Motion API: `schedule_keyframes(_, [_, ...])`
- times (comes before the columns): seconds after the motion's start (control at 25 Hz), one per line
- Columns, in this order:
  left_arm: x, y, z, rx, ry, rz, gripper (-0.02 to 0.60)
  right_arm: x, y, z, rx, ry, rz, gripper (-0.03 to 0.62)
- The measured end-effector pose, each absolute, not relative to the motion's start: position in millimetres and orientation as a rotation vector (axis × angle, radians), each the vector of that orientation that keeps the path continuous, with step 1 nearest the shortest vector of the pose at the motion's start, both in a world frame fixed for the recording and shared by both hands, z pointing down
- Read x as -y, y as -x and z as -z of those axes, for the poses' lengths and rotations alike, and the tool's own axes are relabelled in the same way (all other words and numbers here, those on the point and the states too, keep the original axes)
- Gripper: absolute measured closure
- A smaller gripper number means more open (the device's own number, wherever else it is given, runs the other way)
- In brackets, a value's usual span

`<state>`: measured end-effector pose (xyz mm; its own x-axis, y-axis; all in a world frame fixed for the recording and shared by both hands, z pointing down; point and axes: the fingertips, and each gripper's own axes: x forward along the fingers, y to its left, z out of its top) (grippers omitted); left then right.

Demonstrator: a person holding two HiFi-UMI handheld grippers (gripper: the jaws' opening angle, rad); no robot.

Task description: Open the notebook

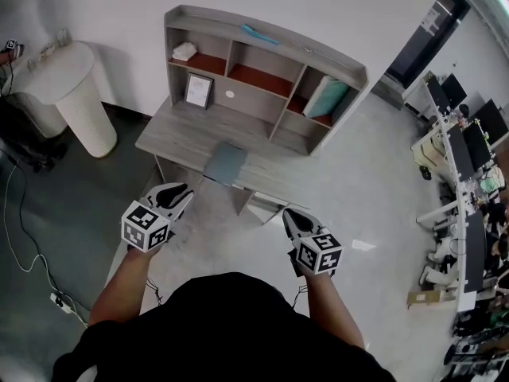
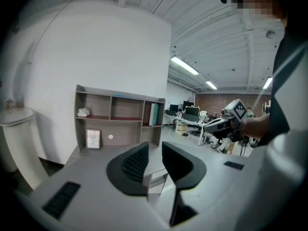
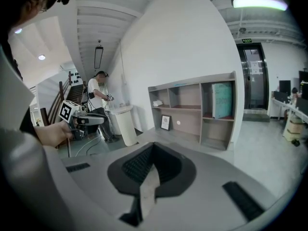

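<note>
A closed grey-blue notebook (image 1: pixel 226 163) lies flat near the front edge of the grey desk (image 1: pixel 171 130). Both grippers hover over the floor in front of the desk, short of it. My left gripper (image 1: pixel 184 191) points toward the desk's left front; its jaws (image 2: pixel 155 154) stand apart with nothing between them. My right gripper (image 1: pixel 288 213) is off the desk's right front corner; its jaws (image 3: pixel 153 150) meet at the tips and hold nothing. The notebook is hidden behind the jaws in both gripper views.
The desk carries a hutch with a framed picture (image 1: pixel 199 91), a teal book (image 1: pixel 326 98) and a white object (image 1: pixel 184 51). A white round stand (image 1: pixel 75 94) is left of the desk. A power strip (image 1: pixel 60 301) and cables lie on the floor. A person (image 3: pixel 99 102) stands by the stand.
</note>
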<state>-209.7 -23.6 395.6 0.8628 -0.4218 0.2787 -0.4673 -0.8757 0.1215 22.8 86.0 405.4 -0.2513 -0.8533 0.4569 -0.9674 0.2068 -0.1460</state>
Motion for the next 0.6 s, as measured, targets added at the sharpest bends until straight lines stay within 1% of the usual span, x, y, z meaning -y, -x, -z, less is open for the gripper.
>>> schedule_keyframes(0.24, [25.5,217.4,-398.5,0.689,-2.844,-0.365,0.488,-87.0,-10.4,-414.1,2.216,-1.691,-0.613,0.592])
schedule_keyframes(0.6, [26.0,208.4,-400.7,0.681,-2.846,-0.385,0.488,-86.6,-18.5,-419.9,2.238,-1.690,-0.651,0.592])
